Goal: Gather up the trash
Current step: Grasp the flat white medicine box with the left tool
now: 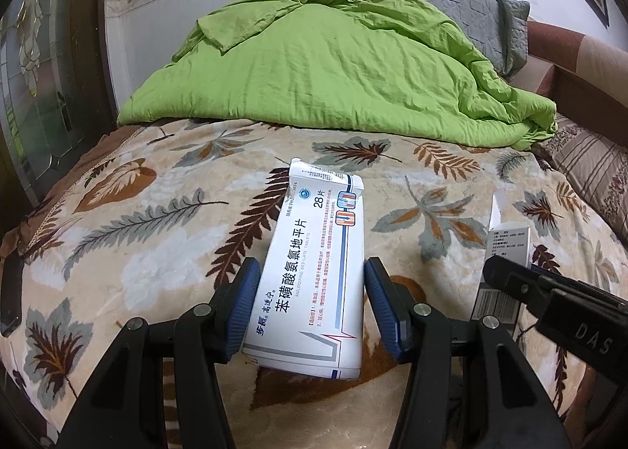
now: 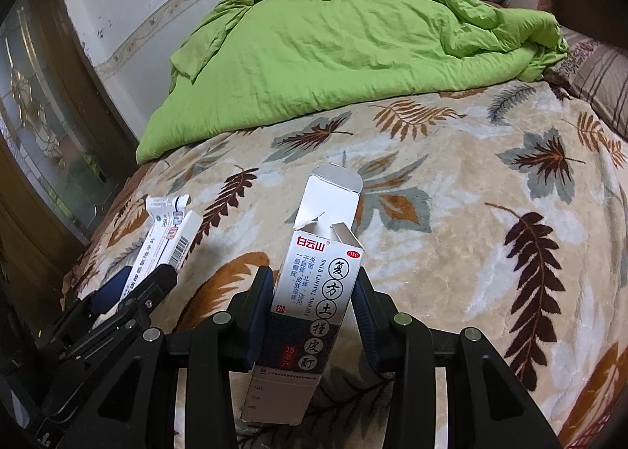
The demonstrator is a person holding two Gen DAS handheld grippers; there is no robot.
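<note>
1. Left gripper: closed on the tablet carton; the carton is held across its width between the two blue pads and projects forward along the fingers, above the leaf-patterned blanket; this hold is judged to be a carrying grip, the carton being raised off the bedding so it can be taken away as trash.

2. Right gripper: closed on the tincture carton; the carton is clamped by its side walls at mid-length; its far end flap stands open, which suggests an emptied package; no contents can be seen inside.

3. Relative position: the two grippers are held side by side over the near part of the bed; each appears at the edge of the other's view, the left one with its carton to the left in the right wrist view; the two cartons are apart, not touching.

4. Background: a crumpled green quilt is heaped at the far side of the blanket; a grey pillow lies behind it against the wall; neither is judged to be trash.

5. Count: grippers, two; cartons, two, one per gripper; quilt, one; grey pillow, one; no further loose trash is visible on the blanket; no bin or bag is in view, so the destination cannot be told.
</note>
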